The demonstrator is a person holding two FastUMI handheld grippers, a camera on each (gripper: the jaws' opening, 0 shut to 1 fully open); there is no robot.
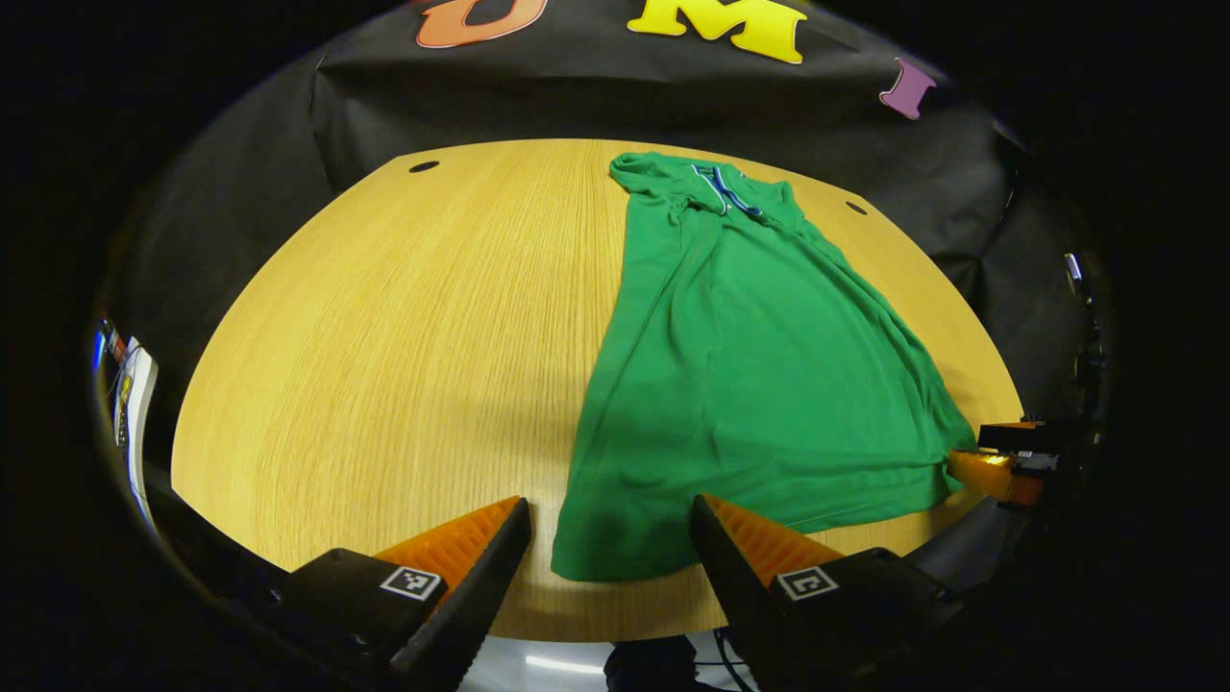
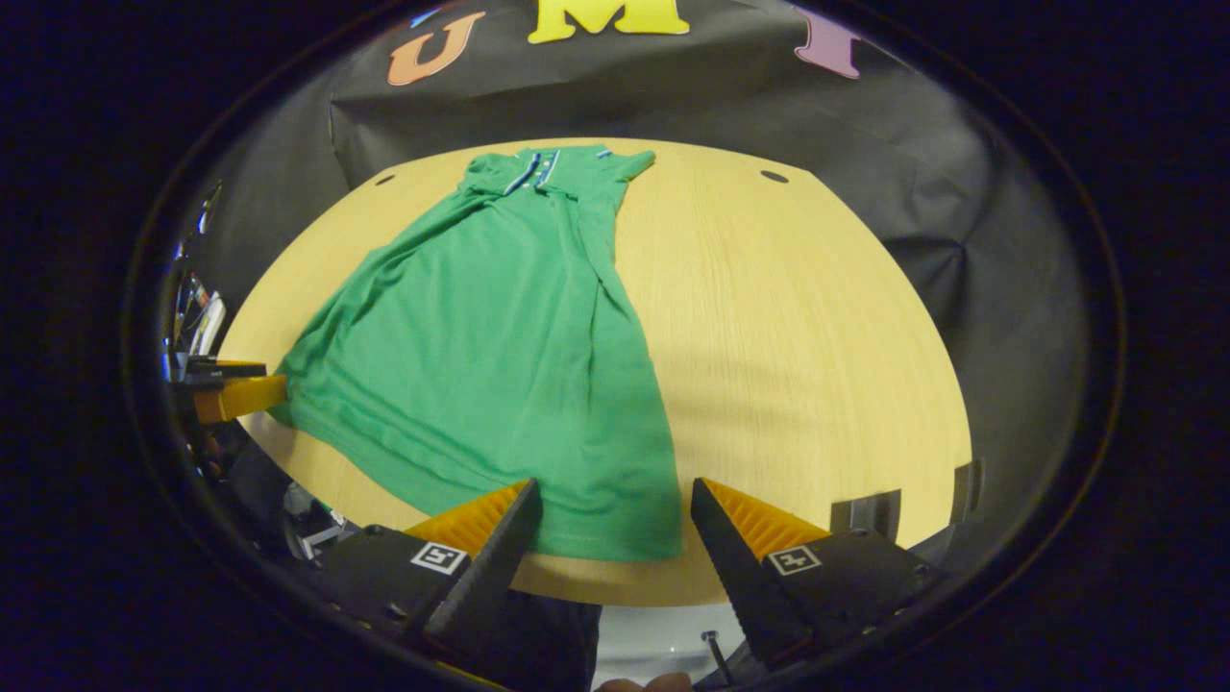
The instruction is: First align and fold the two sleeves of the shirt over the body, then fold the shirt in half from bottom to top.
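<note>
Straddling the two near hem corners, both grippers stand with fingers spread wide and holding nothing: the left gripper (image 1: 610, 524) at one corner of the green shirt (image 1: 740, 375), the right gripper (image 2: 615, 505) at the other. Closing too shallow could catch only the top layer, so the hem would peel apart on the lift. Farther off, the sleeves look already tucked over the body; a fast drag toward the collar (image 2: 538, 168) across the wooden table (image 1: 404, 317) could pull them loose.
</note>
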